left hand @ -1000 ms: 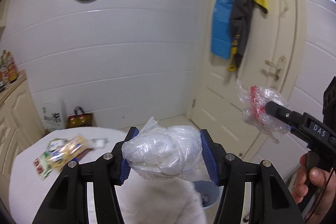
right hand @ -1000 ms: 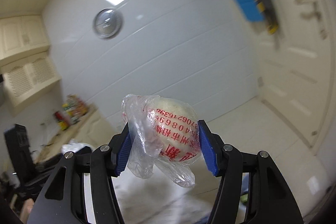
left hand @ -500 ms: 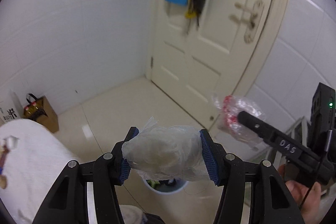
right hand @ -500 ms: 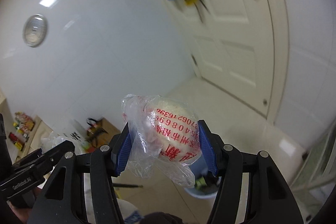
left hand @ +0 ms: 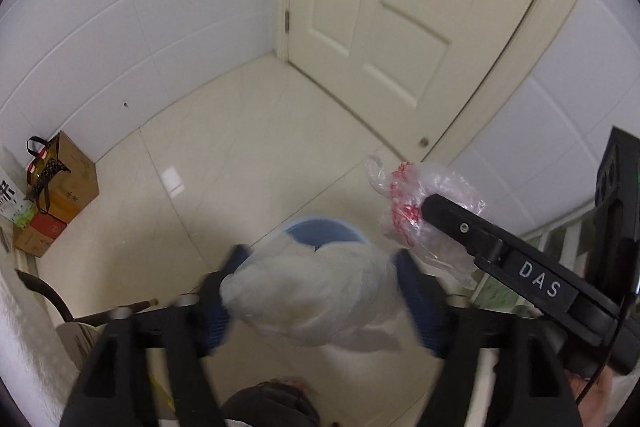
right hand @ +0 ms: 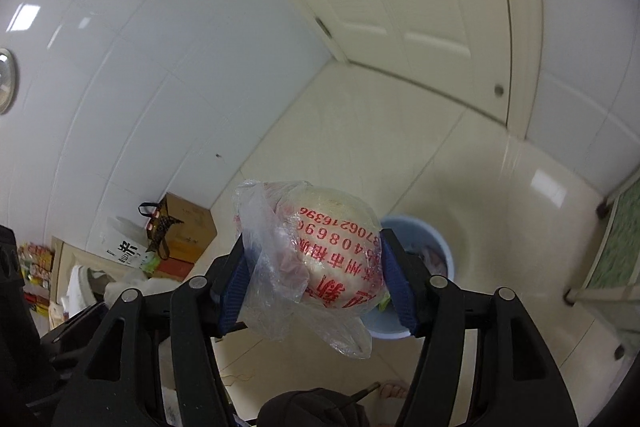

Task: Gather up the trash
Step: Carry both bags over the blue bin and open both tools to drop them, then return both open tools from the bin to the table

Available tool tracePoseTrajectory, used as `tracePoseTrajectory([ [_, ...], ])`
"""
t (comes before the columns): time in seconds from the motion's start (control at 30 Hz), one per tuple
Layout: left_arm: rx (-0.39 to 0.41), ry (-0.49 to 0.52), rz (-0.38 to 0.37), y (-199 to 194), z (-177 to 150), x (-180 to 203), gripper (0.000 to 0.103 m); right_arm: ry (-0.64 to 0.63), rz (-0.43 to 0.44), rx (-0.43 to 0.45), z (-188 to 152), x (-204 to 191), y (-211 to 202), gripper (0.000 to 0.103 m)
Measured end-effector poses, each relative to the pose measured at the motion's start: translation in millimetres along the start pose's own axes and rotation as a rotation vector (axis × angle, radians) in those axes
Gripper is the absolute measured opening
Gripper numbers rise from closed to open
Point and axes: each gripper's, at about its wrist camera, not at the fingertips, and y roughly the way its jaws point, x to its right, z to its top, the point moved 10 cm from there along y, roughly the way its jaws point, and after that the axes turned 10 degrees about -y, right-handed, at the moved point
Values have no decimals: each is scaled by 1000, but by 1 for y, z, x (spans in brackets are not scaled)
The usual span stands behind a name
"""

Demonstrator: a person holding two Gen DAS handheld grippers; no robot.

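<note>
My left gripper (left hand: 316, 291) is shut on a crumpled clear plastic bag (left hand: 312, 295) and holds it above a light blue trash bin (left hand: 324, 229) on the floor. My right gripper (right hand: 316, 267) is shut on a clear bag with red print (right hand: 320, 259) wrapped round a pale round lump. In the left wrist view the right gripper (left hand: 416, 215) is to the right of the bin, with the red-print bag (left hand: 420, 203) at its tip. The bin (right hand: 424, 247) shows behind the right gripper's load, with trash inside.
A cream door (left hand: 400, 7) stands beyond the bin, white tiled walls on both sides. Brown paper bags and boxes (left hand: 56, 187) sit by the left wall. A white cloth-covered table edge (left hand: 20, 347) is at the far left. A green-topped stand (right hand: 616, 247) is on the right.
Both grippers have tilted down from the wall and door towards the floor. The blue bin has come into view under them. Both still hold their bags.
</note>
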Motion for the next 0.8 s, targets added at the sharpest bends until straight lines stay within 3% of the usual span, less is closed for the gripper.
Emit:
tracePoseTrajectory([
  [0.07,1,20,32,4,7,-1,88,34,0,-24,-2,7,10,83],
  [0.13,6,18,51,3,7,0,100,54,3,-24,-2,12,14,90],
  [0.2,17,14,59,-3,14,3,100,71,8,-22,-2,14,14,93],
  [0.27,28,6,64,-4,26,2,100,83,-4,-1,-1,17,6,103],
  [0.43,87,1,48,-35,25,-8,100,89,-23,34,-3,18,-16,103],
  [0.63,225,-7,25,-120,1,-24,102,68,-18,112,-8,0,-68,103],
  [0.8,328,-24,11,-195,-37,-43,102,3,6,163,-8,-37,-105,103],
])
